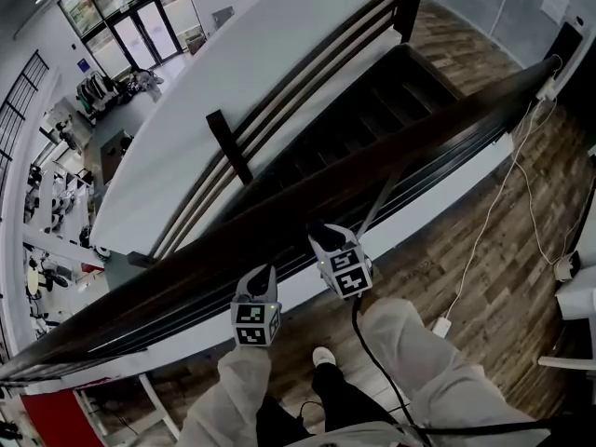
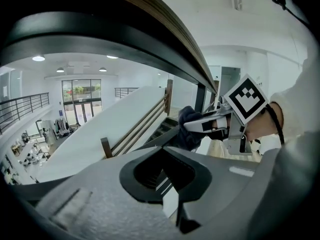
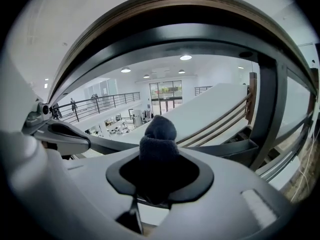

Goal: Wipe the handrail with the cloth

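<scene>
Illumination: bright and even. Daylight enters through the far glass doors (image 1: 140, 28); round ceiling lights (image 3: 185, 57) supplement it. The white stair wall (image 1: 242, 82) runs near overexposed. The handrail (image 1: 307, 198) reads dark, its underside in shadow. Both gripper views show strong fisheye curvature and black corners. Their near foreground is blurred, and the cloth (image 3: 159, 136) is soft. Head view: sharp, edges bent, wood floor (image 1: 503, 277) dim.

The left tool (image 1: 264, 282) and right tool (image 1: 324, 240) are grey, each carrying a white cube (image 1: 255, 324) with black square markers. A black cable (image 1: 371, 357) runs from the right one. Pale cream sleeves (image 1: 228, 394), black trousers (image 1: 346, 406), a white shoe (image 1: 323, 356).
</scene>
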Demonstrator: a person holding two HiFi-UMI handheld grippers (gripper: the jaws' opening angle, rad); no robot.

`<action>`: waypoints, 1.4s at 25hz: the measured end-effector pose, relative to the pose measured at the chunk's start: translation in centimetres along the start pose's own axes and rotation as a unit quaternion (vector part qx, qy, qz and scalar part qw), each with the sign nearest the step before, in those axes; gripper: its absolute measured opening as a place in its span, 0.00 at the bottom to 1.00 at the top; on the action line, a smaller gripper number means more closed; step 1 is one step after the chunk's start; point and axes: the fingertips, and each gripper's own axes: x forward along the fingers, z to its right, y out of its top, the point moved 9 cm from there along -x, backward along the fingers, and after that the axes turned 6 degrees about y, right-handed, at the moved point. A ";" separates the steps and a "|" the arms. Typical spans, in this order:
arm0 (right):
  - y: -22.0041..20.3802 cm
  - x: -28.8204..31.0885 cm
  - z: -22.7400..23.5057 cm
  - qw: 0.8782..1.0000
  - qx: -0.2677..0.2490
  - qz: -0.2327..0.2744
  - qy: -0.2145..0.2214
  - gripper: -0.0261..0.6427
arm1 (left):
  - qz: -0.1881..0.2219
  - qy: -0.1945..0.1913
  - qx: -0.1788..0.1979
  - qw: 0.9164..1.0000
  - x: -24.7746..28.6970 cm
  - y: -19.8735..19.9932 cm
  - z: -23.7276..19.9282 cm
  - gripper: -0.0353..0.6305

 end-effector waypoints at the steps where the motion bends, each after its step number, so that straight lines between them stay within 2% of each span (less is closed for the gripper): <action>1: 0.0 -0.2 0.6 1.000 0.000 0.000 -0.002 0.22 | -0.001 -0.001 -0.001 1.000 0.1 0.0 0.1 0.05; 12: 0.3 -1.9 5.4 0.999 -0.018 -0.009 -0.030 0.22 | -0.009 -0.010 -0.002 1.000 0.3 -0.1 0.5 0.05; 24: 0.2 -4.1 12.8 0.995 0.007 -0.015 -0.098 0.22 | -0.028 -0.004 -0.010 1.000 -1.0 -2.2 0.0 0.05; 28: 0.1 -4.4 14.0 0.993 -0.002 -0.026 -0.113 0.21 | -0.027 -0.007 -0.008 1.000 -0.8 -2.4 0.4 0.05; 35: -0.2 -4.5 14.0 0.990 0.016 -0.008 -0.137 0.21 | -0.018 -0.011 -0.003 1.000 -1.3 -1.6 0.8 0.05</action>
